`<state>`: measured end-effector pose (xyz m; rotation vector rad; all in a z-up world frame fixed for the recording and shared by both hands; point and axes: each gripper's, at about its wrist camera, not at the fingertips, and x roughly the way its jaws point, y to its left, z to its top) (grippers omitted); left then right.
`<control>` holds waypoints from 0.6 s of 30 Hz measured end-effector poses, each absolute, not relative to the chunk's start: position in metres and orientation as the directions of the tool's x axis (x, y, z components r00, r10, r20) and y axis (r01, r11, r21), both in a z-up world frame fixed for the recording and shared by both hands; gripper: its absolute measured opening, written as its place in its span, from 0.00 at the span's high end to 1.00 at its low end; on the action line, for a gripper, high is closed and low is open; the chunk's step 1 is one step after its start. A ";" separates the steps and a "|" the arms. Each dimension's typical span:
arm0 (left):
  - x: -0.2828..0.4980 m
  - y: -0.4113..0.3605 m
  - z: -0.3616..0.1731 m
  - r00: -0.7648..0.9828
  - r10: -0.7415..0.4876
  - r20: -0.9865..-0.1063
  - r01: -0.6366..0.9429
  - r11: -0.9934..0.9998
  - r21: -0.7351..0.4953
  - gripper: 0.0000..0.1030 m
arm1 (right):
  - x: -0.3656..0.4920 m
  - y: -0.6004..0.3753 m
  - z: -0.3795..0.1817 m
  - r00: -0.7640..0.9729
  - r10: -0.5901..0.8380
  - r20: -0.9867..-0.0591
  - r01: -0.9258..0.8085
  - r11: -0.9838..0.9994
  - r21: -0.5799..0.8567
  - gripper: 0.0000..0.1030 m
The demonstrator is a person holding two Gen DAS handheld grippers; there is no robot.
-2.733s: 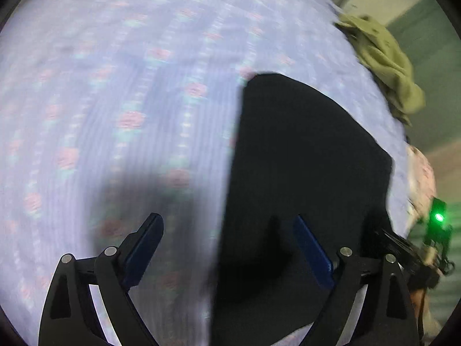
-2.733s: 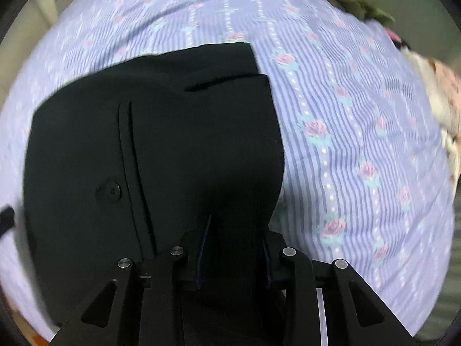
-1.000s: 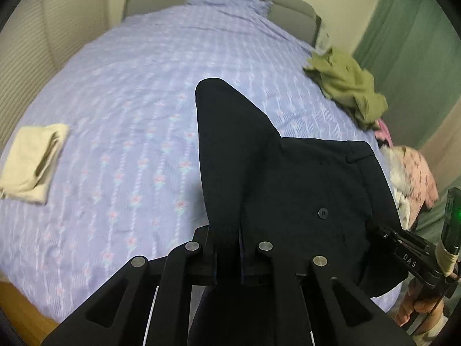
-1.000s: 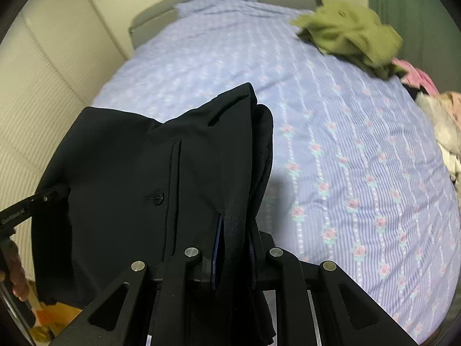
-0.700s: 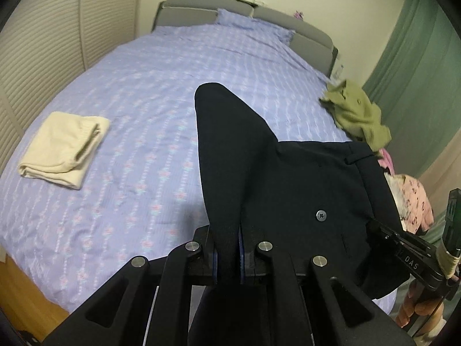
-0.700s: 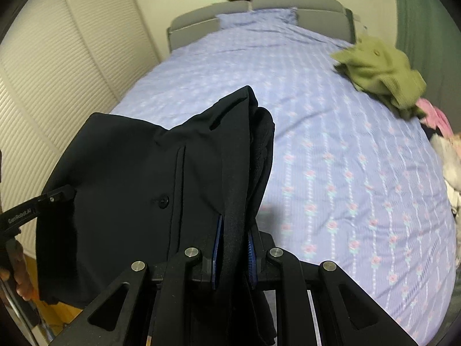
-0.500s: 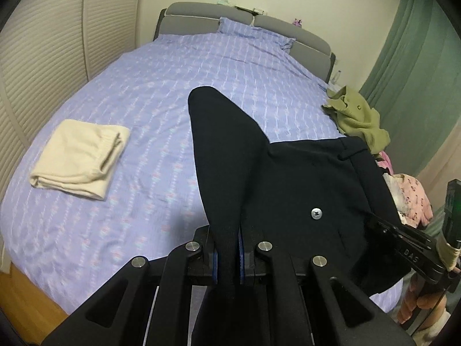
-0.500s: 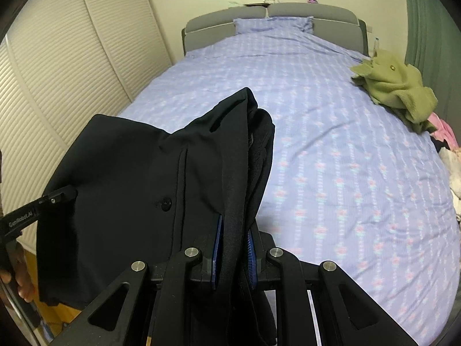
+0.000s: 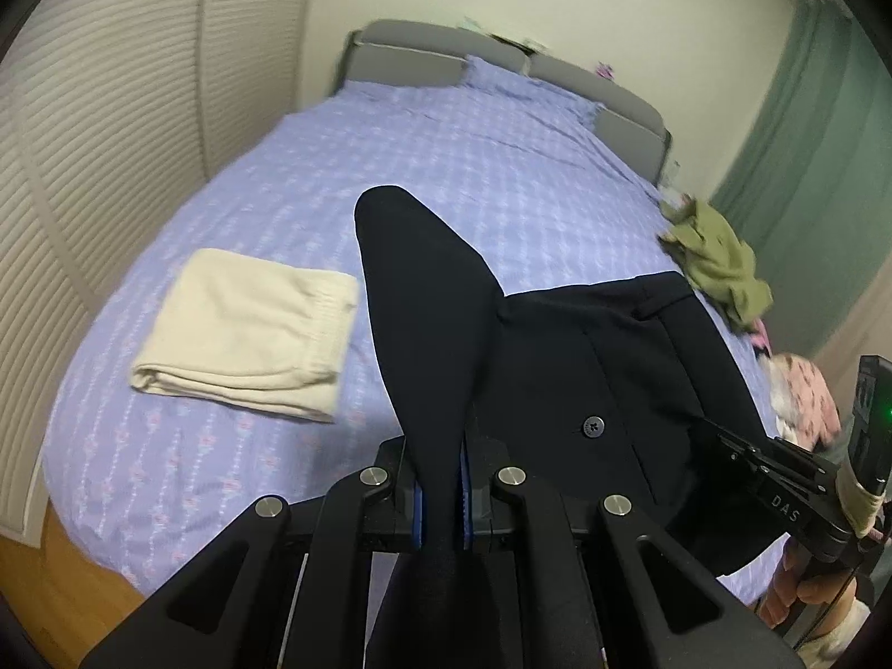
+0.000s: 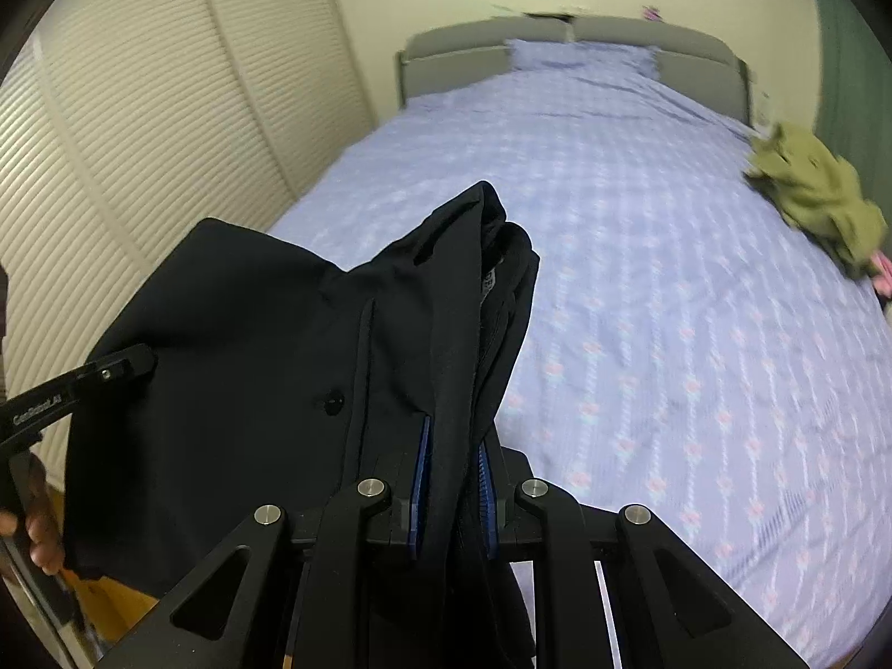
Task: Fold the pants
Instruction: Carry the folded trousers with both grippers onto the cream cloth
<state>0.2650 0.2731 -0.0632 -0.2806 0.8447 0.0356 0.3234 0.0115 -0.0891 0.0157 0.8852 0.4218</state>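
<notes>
I see a bed [image 9: 502,167] with a lilac floral sheet and a grey headboard [image 10: 613,39]. A folded cream towel [image 9: 245,329] lies on its left side, an olive garment [image 9: 719,267] is crumpled at its right edge. Slatted cream doors [image 10: 139,111] line the left wall.

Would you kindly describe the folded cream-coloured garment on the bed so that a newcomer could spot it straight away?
Start at the large bed with the lilac flower-striped sheet and look to its near left part, on the side of the slatted cream wardrobe doors. There lies the folded cream garment, a flat, neat rectangle. Unlike the crumpled olive-green garment at the opposite edge, it is pale and tidily folded.
</notes>
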 end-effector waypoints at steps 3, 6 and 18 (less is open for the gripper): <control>0.264 0.289 -0.057 0.684 -0.052 -0.728 -0.167 0.960 -0.225 0.90 | 0.329 0.034 -0.080 0.556 0.402 -0.728 -0.405 0.896 0.185 0.84; 0.262 0.308 -0.053 0.704 -0.035 -0.709 -0.191 0.953 -0.237 0.90 | 0.337 0.050 -0.075 0.555 0.418 -0.719 -0.442 0.881 0.171 0.84; 0.289 0.413 -0.063 0.697 -0.108 -0.709 -0.117 0.958 -0.261 0.91 | 0.356 0.135 -0.073 0.575 0.394 -0.717 -0.412 0.896 0.163 0.84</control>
